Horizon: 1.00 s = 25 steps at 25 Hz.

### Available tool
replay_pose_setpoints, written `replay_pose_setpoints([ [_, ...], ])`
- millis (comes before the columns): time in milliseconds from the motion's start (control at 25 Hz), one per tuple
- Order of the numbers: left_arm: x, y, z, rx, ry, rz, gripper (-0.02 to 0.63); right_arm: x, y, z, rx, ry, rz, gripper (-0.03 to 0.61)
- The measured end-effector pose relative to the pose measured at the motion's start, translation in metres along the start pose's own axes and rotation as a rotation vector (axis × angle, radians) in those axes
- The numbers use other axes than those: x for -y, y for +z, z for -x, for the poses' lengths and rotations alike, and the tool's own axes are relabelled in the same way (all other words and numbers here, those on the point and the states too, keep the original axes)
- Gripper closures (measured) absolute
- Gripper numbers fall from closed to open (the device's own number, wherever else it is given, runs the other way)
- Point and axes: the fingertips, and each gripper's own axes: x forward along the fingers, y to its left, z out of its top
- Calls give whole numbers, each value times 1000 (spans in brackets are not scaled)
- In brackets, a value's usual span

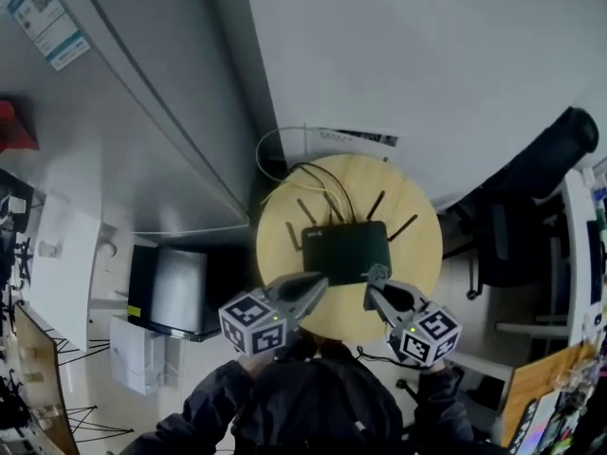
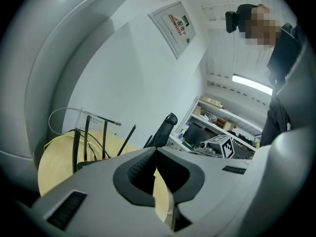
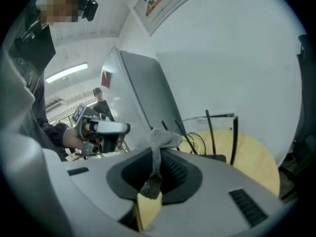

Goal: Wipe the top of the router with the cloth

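over the round wooden table (image 1: 280, 235), a grey cloth (image 3: 160, 141) is clamped in the right gripper (image 1: 379, 290) for wiping the black router (image 1: 346, 251) (left gripper (image 1: 318, 282) closed, empty).

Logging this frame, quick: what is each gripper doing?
The left gripper is shut, nothing in it.
The right gripper is shut on the grey cloth.

Black router (image 1: 346, 251) lies flat on the round table (image 1: 285, 230), antennas up; grey cloth (image 3: 163, 138) pinched in right hand-held gripper (image 1: 377, 290).
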Motion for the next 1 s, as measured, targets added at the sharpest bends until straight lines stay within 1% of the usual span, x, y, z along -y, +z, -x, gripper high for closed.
replay_pose_setpoints([
  [120, 6, 11, 1, 9, -8, -29, 611, -26, 24, -14, 62, 21, 13, 511],
  [320, 12, 15, 2, 21, -25, -36, 611, -44, 42, -25, 86, 31, 42, 511],
  [560, 16, 12, 5, 27, -29, -29, 611, -48, 45, -25, 72, 20, 75, 514],
  [1000, 13, 11, 12, 38, -24, -25, 611, -55, 47, -28, 72, 33, 82, 514],
])
